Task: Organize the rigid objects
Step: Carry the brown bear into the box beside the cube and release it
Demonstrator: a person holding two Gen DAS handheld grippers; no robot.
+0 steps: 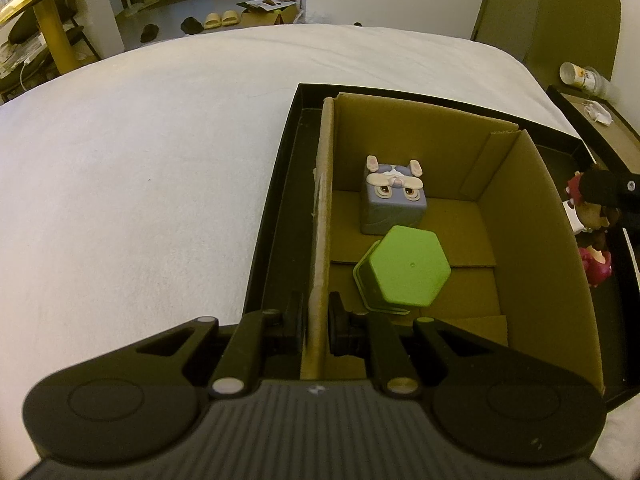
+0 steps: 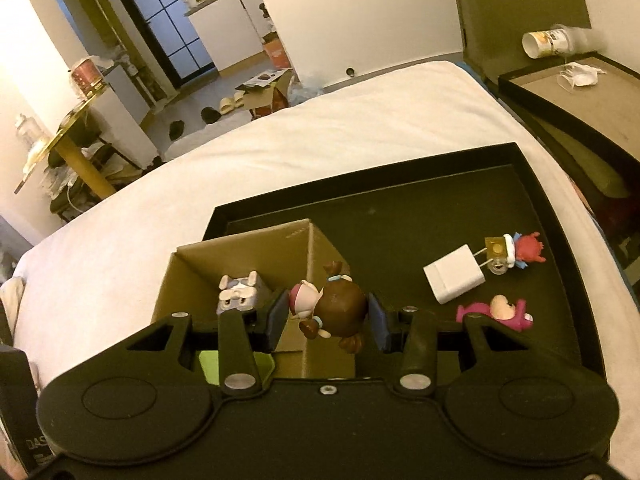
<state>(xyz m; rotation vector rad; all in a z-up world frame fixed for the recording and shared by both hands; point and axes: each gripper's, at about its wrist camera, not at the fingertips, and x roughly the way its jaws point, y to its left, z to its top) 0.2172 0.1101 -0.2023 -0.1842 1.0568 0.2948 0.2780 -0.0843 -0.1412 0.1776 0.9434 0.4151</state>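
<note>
Right wrist view: the right gripper [image 2: 327, 316] is clamped on a brown-haired figurine [image 2: 334, 306] with a pink face, held over the cardboard box's [image 1: 532, 216] wall. Inside the box sit a green hexagonal cup [image 1: 404, 276] and, farther in, a grey dog cube [image 1: 394, 200] — all in a black tray [image 2: 400, 216] on the white bed [image 1: 140, 180]. The left gripper [image 1: 316, 320] pinches the box's left wall.
</note>
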